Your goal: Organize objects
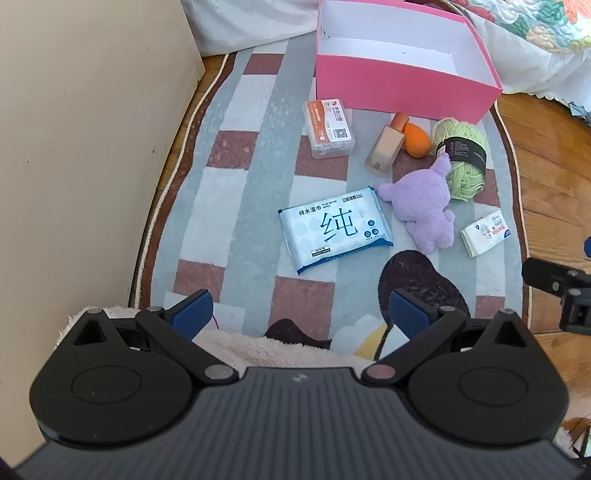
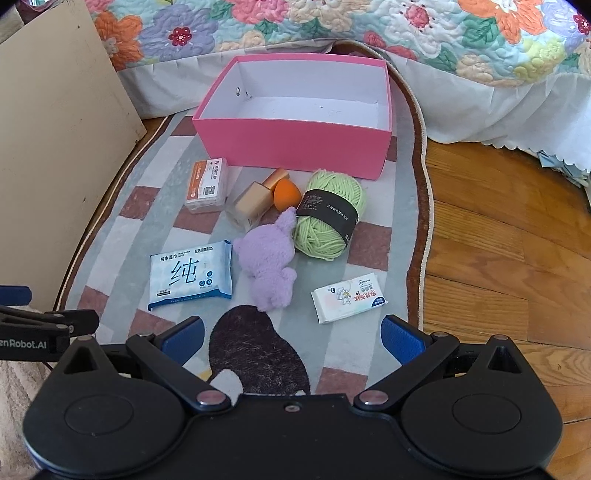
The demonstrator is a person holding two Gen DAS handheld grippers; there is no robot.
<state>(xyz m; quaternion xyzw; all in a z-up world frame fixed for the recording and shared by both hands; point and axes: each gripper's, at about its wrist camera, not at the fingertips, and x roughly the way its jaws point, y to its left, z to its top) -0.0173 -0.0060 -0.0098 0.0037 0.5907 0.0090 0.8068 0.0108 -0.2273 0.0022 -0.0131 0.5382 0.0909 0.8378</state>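
We look down on a checked rug [image 2: 369, 206] beside a bed with a flowered quilt [image 2: 332, 22]. At the rug's far end, against the bed skirt, stands an open pink box [image 2: 291, 147] with white inner walls — our landmark; nothing lies inside it.

In front of the box lie the things to be sorted, all on the rug. Well out from its front wall lies a blue-and-white wet-wipes pack [image 2: 191, 275] (printed with one large Chinese character). Near the box's right front corner sits a green yarn ball [image 2: 328, 218] with a black band. A purple plush toy [image 2: 269, 262] lies just nearer us, its ear touching the yarn. Near the box's left front corner is a clear plastic case [image 2: 206, 184] with an orange label. A foundation bottle [image 2: 256, 201] lies before the box's middle, an orange makeup sponge [image 2: 287, 195] touching it. Farthest from the box is a small tissue packet [image 2: 349, 298].

The left gripper [image 1: 299, 308] and right gripper [image 2: 291, 336] hover over the rug's near end, each with blue pads spread wide, holding nothing.
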